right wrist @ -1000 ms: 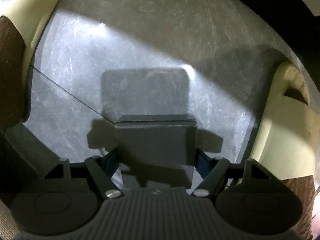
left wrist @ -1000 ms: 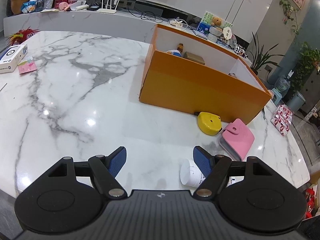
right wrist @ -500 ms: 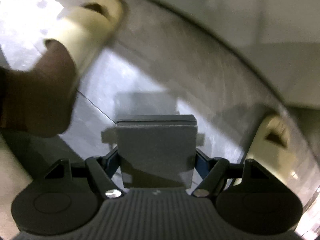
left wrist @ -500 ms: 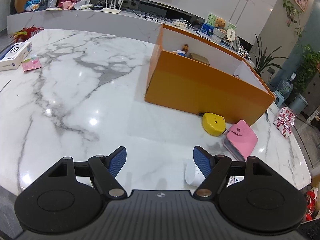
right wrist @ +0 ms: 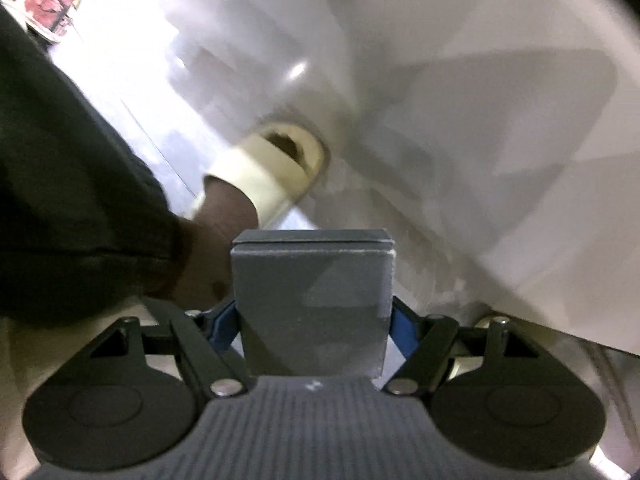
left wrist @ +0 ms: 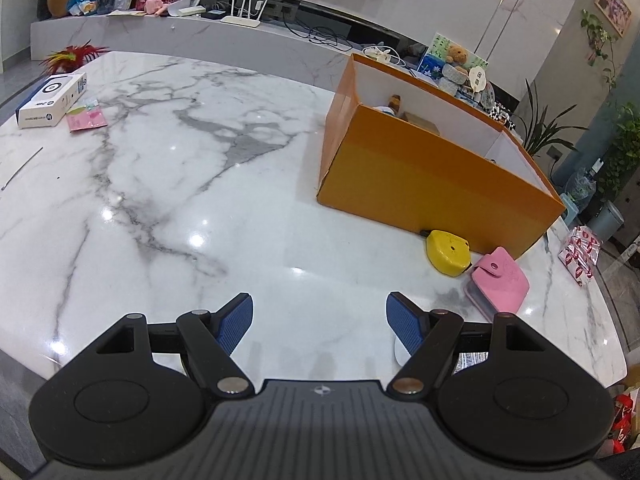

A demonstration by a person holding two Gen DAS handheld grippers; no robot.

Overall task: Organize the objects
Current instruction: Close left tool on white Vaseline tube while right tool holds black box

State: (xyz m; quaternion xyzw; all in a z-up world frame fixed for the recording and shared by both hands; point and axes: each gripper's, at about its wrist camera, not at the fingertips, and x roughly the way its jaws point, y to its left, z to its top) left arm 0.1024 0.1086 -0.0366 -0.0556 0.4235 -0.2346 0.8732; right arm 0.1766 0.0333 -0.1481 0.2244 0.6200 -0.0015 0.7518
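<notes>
My right gripper (right wrist: 312,324) is shut on a flat grey box (right wrist: 312,292), its blue pads pressing both sides; the box hangs above the floor beside the white table's edge (right wrist: 460,208). My left gripper (left wrist: 320,320) stands open over the marble table (left wrist: 160,184), nothing between its blue pads. An open orange box (left wrist: 424,184) stands to the right with a few small items inside. A yellow tape measure (left wrist: 446,253) and a pink wallet (left wrist: 500,285) lie at its near side. A white cylinder (left wrist: 400,354) lies partly hidden behind the right finger.
A white carton (left wrist: 52,98) and a pink packet (left wrist: 86,118) lie at the table's far left. A red-and-white packet (left wrist: 580,250) sits at the right edge. A person's foot in a cream slipper (right wrist: 272,172) and a dark trouser leg (right wrist: 72,200) are below the right gripper.
The right gripper has risen from the floor with the grey box, and the slippered foot and table edge came into view. The left view shifted only slightly.
</notes>
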